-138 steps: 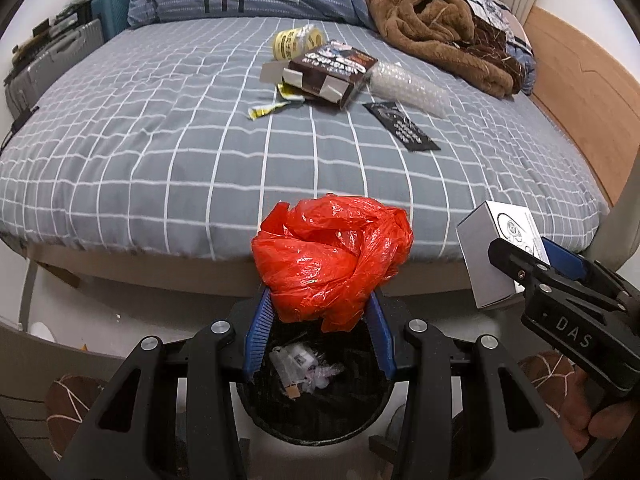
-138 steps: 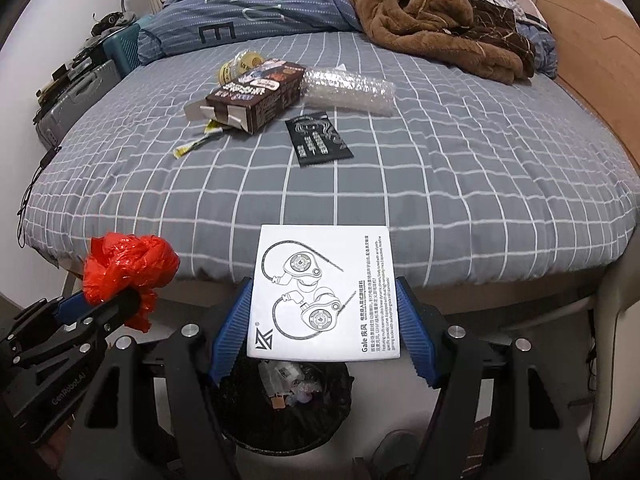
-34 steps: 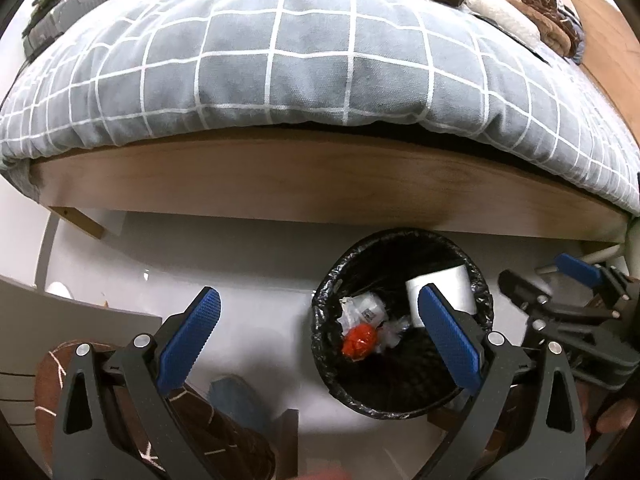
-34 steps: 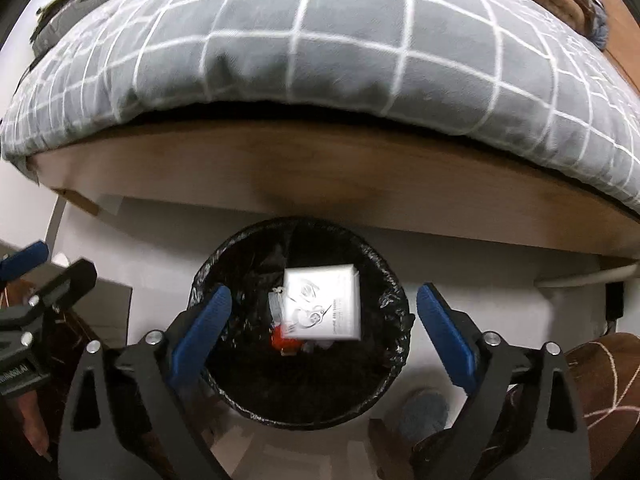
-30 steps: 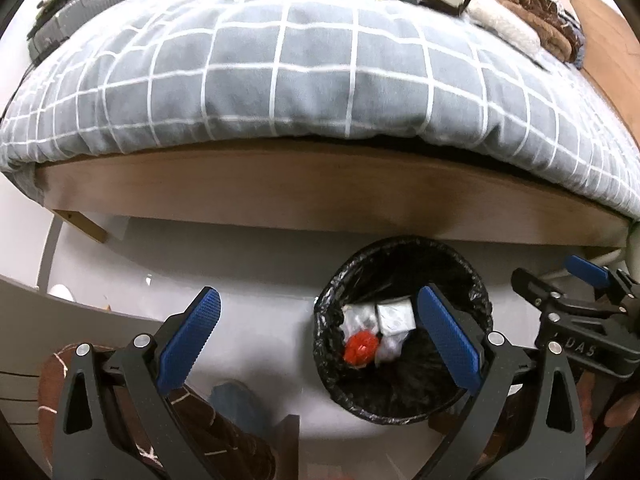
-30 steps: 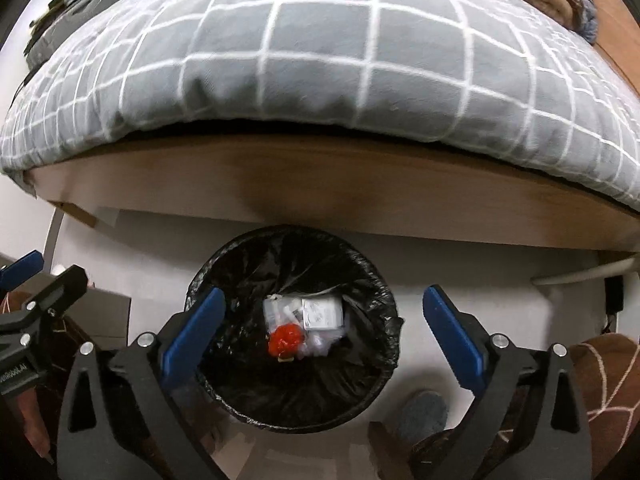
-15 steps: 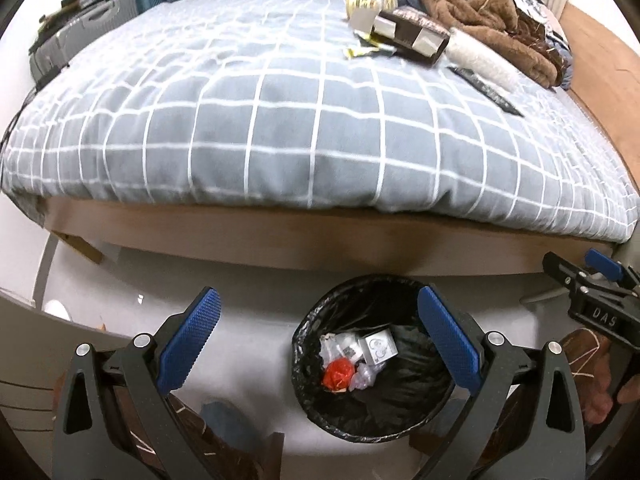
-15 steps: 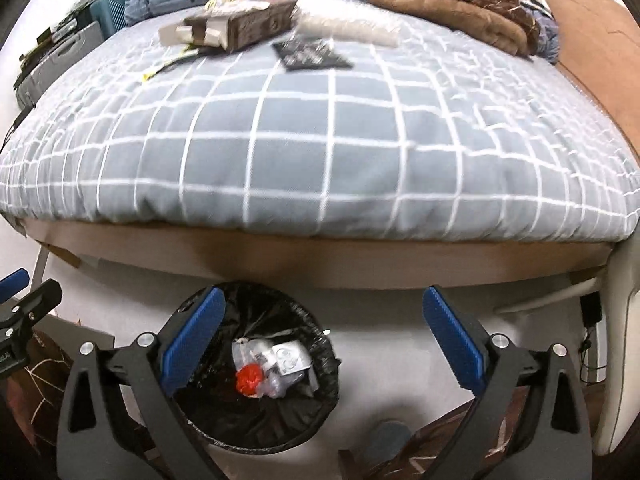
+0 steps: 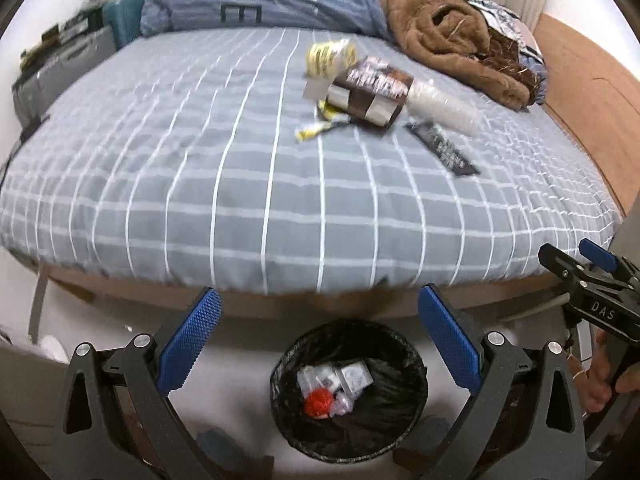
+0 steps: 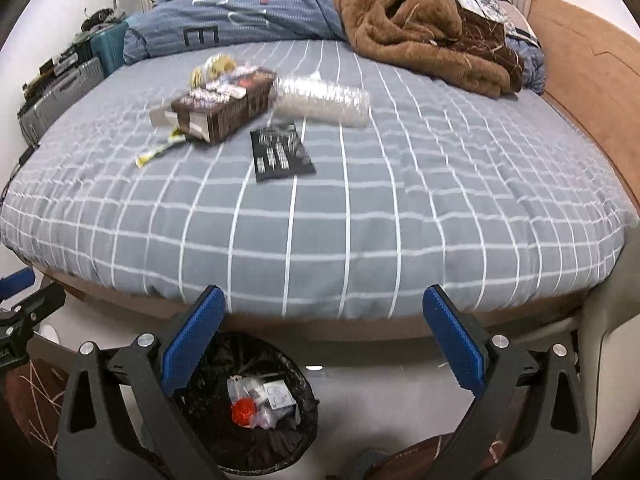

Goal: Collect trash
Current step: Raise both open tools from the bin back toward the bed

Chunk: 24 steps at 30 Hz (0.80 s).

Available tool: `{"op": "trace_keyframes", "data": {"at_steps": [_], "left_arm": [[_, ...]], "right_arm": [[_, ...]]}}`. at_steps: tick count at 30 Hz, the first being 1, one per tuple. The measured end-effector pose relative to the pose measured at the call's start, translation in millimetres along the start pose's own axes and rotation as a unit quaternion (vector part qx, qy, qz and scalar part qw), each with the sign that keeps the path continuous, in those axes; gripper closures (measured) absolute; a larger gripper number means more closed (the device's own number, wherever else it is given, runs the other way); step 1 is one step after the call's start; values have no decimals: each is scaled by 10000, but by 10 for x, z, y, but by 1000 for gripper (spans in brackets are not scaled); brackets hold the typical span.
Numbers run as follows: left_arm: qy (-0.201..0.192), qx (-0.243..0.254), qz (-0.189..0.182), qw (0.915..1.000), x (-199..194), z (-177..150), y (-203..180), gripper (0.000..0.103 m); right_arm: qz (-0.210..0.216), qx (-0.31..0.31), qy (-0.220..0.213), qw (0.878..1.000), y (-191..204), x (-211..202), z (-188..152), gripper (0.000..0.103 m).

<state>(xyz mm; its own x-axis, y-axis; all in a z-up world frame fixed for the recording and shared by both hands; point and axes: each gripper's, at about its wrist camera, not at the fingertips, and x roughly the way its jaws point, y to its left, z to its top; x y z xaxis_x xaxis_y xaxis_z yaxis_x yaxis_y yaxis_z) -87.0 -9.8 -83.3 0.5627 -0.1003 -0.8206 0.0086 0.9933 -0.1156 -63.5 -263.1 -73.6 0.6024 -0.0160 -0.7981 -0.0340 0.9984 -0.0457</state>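
Below the left hand-held gripper [image 9: 318,332], spread wide and empty, stands a round black-lined trash bin [image 9: 412,364] at six o'clock, holding a crumpled red plastic bag [image 9: 318,401] beside a small white box [image 9: 356,377]. The right hand-held gripper [image 10: 324,332], likewise spread and empty, has that bin at seven o'clock. Farther off at twelve o'clock, on the grey checked bed [image 10: 360,216], lie a flat black packet [image 10: 280,156], a brown carton [image 10: 224,110] and a clear plastic sleeve of cups [image 10: 324,98].
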Motion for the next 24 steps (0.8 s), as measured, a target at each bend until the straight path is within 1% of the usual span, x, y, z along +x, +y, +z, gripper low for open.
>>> {"op": "trace_keyframes", "data": {"at_steps": [7,14,20,24], "left_arm": [[-208,171,4,9996,-131,330,-157,6],[-268,320,49,9991,-127,608,-283,6],[-328,333,88,9989,3,898,-386,6],[-271,457,69,9986,237,1100,-513,6]], "right_arm": [[-55,-25,-297,9995,-88,-158,266,8],[-121,-154,-427,9989,-163,-129,541,8],[-121,-222,-389,9989,-244,23,742,8],[-158,-290,-337,9989,-283,134,875,8]]}}
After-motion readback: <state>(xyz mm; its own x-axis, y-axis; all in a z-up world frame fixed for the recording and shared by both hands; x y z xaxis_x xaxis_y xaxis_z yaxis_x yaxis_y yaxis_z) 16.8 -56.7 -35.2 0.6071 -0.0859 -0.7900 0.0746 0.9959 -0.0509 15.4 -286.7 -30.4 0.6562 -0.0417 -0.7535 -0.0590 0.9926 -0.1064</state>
